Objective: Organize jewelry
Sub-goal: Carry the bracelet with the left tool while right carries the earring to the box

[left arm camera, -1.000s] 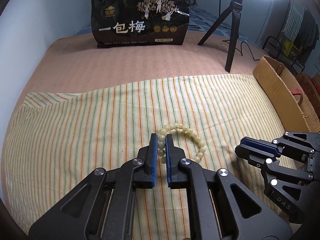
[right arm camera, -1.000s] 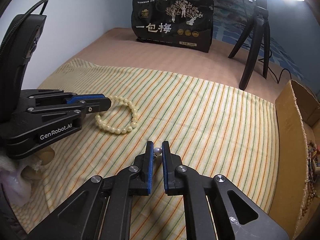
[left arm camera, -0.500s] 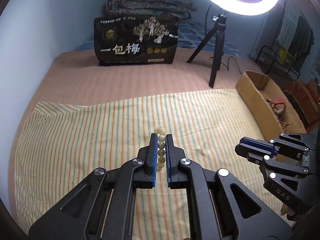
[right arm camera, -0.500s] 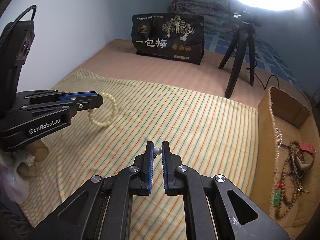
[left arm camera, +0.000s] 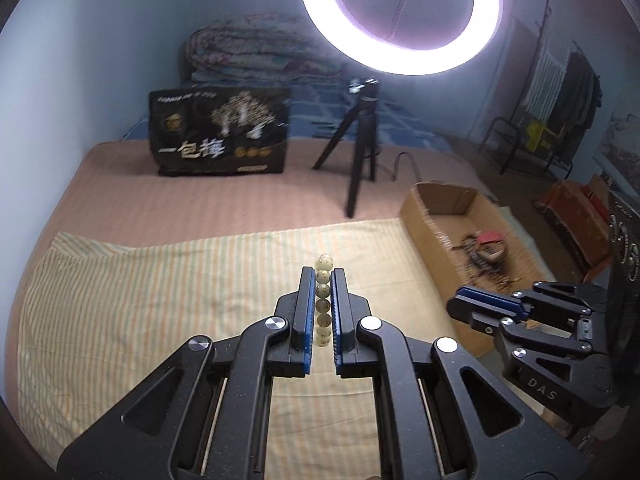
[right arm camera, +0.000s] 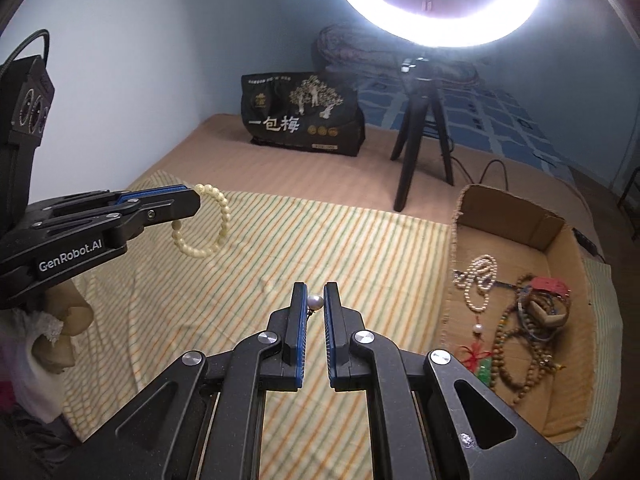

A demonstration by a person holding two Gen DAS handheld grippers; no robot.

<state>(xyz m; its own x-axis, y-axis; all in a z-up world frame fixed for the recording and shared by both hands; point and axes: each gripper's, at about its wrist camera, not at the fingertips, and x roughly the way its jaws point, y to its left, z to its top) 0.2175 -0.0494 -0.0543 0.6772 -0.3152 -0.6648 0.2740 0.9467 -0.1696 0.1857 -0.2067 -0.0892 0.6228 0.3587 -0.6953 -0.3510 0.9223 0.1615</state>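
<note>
My left gripper (left arm camera: 320, 276) is shut on a pale yellow bead bracelet (left arm camera: 323, 300) and holds it in the air above the striped cloth (left arm camera: 160, 304). In the right wrist view the bracelet (right arm camera: 204, 224) hangs from the left gripper (right arm camera: 192, 202). My right gripper (right arm camera: 315, 292) is shut on a small pearl earring (right arm camera: 315, 303), also lifted above the cloth (right arm camera: 320, 240). It also shows in the left wrist view (left arm camera: 460, 304). A cardboard box (right arm camera: 520, 216) at the right holds several necklaces and bracelets (right arm camera: 516, 320).
A black printed bag (right arm camera: 304, 120) stands at the back of the bed. A ring light on a black tripod (right arm camera: 420, 140) stands behind the cloth, its cable trailing right. A folded quilt (left arm camera: 256, 52) lies at the far wall.
Both grippers have risen from the cloth. The left lifted the bracelet off the cloth, the right lifted the earring. The box's contents have come into view.
</note>
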